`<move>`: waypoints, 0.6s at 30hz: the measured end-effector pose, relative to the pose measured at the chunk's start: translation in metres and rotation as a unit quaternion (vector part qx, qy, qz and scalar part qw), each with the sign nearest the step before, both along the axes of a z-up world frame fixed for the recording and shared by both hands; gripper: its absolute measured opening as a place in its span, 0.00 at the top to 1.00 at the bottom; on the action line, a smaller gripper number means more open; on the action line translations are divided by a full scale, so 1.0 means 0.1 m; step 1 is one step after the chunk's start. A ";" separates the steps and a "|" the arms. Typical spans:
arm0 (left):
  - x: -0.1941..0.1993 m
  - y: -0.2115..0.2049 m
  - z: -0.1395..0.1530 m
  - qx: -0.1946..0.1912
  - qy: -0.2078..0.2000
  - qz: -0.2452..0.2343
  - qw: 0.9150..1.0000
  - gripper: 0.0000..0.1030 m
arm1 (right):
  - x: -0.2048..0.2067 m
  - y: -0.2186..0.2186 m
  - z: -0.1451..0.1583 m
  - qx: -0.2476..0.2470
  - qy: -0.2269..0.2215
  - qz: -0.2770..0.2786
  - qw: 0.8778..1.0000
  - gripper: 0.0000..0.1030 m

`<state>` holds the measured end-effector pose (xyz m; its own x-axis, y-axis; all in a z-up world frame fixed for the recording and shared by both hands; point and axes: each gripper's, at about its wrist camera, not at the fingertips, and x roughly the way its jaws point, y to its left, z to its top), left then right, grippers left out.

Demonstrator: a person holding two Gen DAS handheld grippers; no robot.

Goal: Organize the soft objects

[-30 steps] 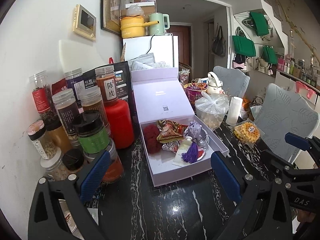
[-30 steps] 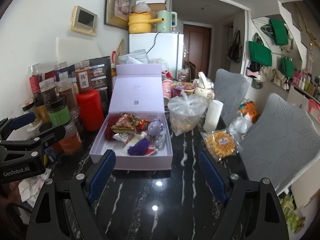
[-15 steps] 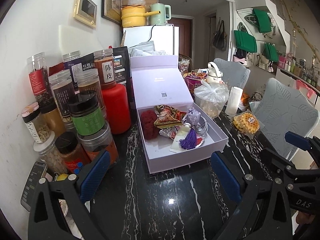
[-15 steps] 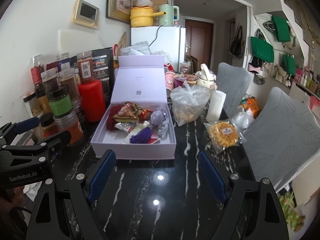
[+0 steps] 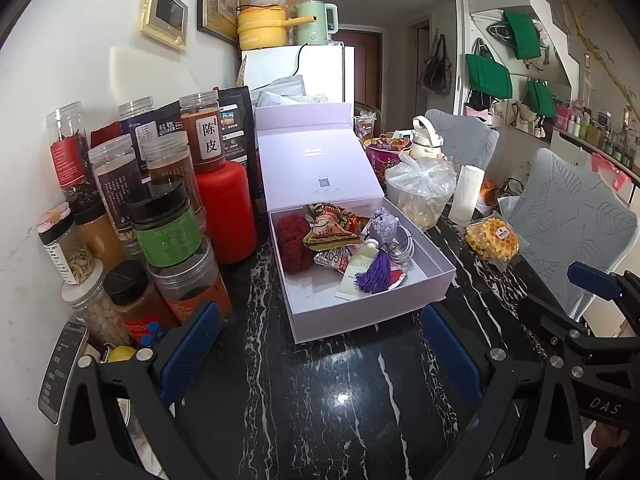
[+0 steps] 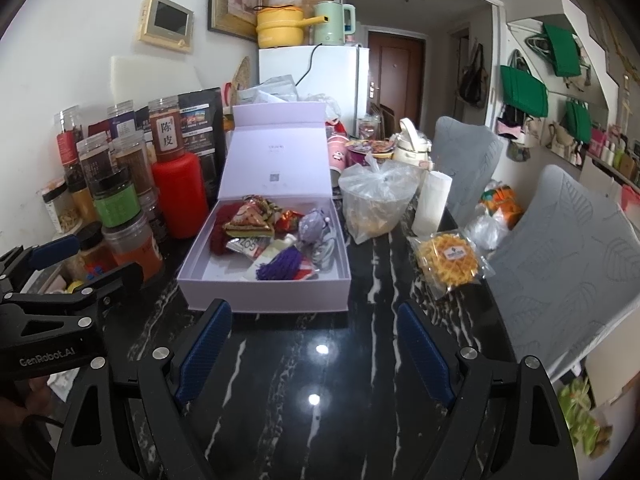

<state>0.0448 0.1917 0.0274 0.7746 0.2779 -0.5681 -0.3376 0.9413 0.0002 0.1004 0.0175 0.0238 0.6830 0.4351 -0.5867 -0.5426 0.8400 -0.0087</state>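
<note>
Both of my cameras ride on the tongs and look forward and somewhat down along the fingers, over the black marble table (image 5: 320,400) toward the open lavender box (image 6: 264,288). My left camera sits near the box, off its near left corner, with the jars (image 5: 168,232) close at its left edge, and it catches my right gripper (image 5: 592,300) at its right margin. My right camera faces the box's front wall nearly square on, just as near, and catches my left gripper (image 6: 80,264) at its left margin. Both views share the box, the jars, the white fridge (image 6: 316,80) behind it and the grey chairs (image 5: 572,216) to its right.
</note>
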 end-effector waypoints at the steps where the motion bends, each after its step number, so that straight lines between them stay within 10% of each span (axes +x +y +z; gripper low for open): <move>1: 0.01 0.00 0.00 0.000 0.001 -0.001 1.000 0.01 | 0.00 0.00 0.00 0.000 0.001 -0.001 1.000 0.16; 18: 0.02 -0.07 -0.02 0.002 0.008 -0.011 1.000 0.01 | 0.03 -0.04 -0.02 -0.003 0.002 -0.007 1.000 0.16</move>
<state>0.0473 0.1846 0.0254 0.7716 0.2642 -0.5787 -0.3175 0.9482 0.0097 0.1029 0.0132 0.0216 0.6873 0.4217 -0.5915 -0.5306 0.8475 -0.0123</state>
